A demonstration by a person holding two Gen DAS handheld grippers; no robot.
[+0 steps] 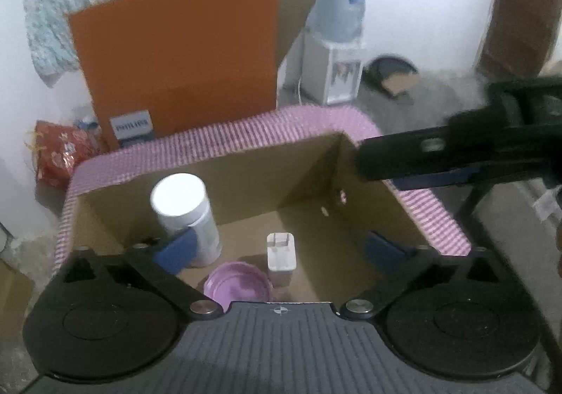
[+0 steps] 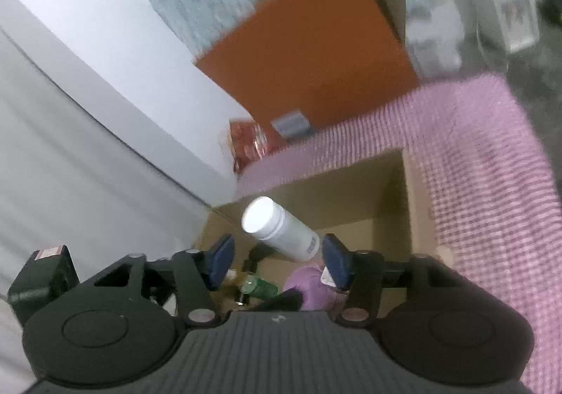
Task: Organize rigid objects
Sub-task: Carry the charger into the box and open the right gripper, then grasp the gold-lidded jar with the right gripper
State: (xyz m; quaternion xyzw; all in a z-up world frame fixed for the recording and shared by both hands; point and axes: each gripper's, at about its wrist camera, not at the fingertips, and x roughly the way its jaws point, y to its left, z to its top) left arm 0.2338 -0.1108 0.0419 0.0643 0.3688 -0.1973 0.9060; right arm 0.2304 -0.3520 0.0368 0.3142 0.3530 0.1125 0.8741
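- Left wrist view: the left gripper (image 1: 279, 250) is hanging wide open over the cardboard box (image 1: 196, 155); the white bottle (image 1: 188, 214), white charger (image 1: 281, 255) and purple lid (image 1: 239, 283) are sitting inside.
- Right wrist view: the right gripper (image 2: 277, 262) is standing open, gripping nothing, the white bottle (image 2: 281, 230) lying beyond its pads in the box.

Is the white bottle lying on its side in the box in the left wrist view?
No. The white bottle stands upright on the cardboard box floor, cap up.
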